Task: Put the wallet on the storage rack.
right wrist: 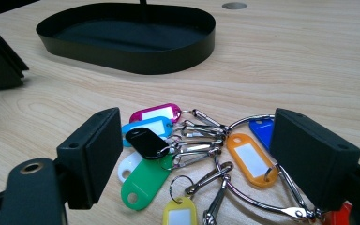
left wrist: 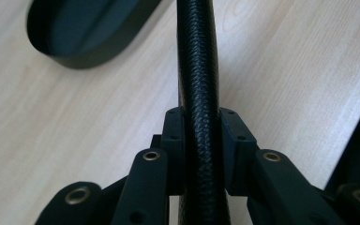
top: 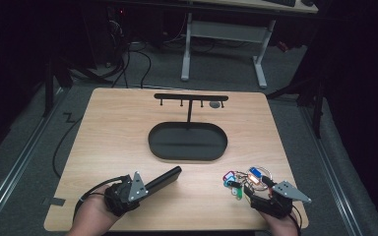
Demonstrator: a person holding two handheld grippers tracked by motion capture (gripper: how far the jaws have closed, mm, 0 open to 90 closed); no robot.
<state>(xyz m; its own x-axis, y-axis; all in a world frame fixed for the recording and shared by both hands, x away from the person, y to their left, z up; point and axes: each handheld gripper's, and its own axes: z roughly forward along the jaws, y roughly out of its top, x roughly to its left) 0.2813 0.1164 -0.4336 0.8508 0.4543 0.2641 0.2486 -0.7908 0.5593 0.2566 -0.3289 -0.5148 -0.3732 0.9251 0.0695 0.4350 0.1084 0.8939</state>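
Wallet gripped, keys not yet picked up, tray empty.

The left gripper (top: 150,186) is clamped on a black leather wallet (top: 163,179), held edge-up near the table's (top: 108,132) front left. The right gripper (right wrist: 194,154) stands with jaws wide apart around a bunch of coloured key tags (right wrist: 168,140) on a metal ring, which lies flat on the wood near the front right. The black oval tray (top: 187,156) and the hook rack (top: 191,97) above it hold nothing. Judging by this, nothing is stowed yet: wallet and keys both remain to be placed.
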